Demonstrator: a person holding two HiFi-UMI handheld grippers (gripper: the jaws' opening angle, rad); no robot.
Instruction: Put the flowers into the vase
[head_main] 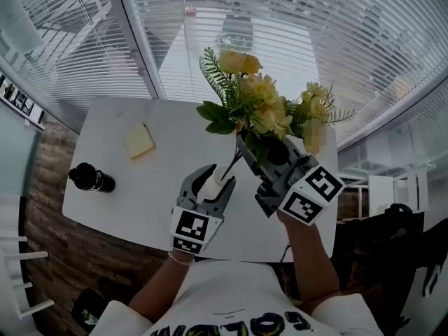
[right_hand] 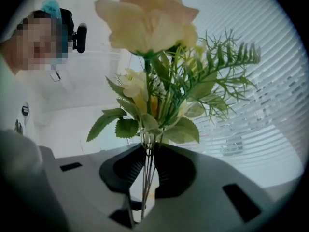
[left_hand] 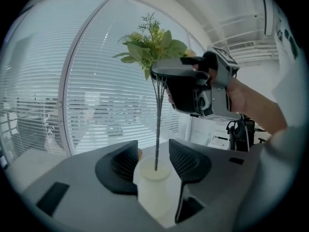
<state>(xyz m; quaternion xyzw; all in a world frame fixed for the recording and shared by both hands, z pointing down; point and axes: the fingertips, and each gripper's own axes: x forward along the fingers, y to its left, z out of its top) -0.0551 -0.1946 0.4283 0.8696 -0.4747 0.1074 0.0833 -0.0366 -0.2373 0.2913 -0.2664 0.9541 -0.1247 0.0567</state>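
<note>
A bunch of yellow flowers [head_main: 259,107] with green leaves is held up over the white table [head_main: 133,205]. My right gripper [head_main: 253,148] is shut on its thin stems [right_hand: 147,178]. The blooms [right_hand: 149,18] rise above the jaws in the right gripper view. The stems [left_hand: 157,124] run down into the mouth of a small white vase [left_hand: 153,190]. That vase [head_main: 222,173] stands between the spread jaws of my left gripper [head_main: 212,182], whose pads flank it closely without clearly pressing. In the left gripper view, the right gripper [left_hand: 161,76] hangs above the left gripper [left_hand: 153,161].
On the table's left part lie a pale yellow block [head_main: 140,142] and a black bottle [head_main: 91,179] on its side. Window blinds [head_main: 280,26] run behind the table. Dark gear [head_main: 392,247] stands past the right edge. The near table edge is at my body.
</note>
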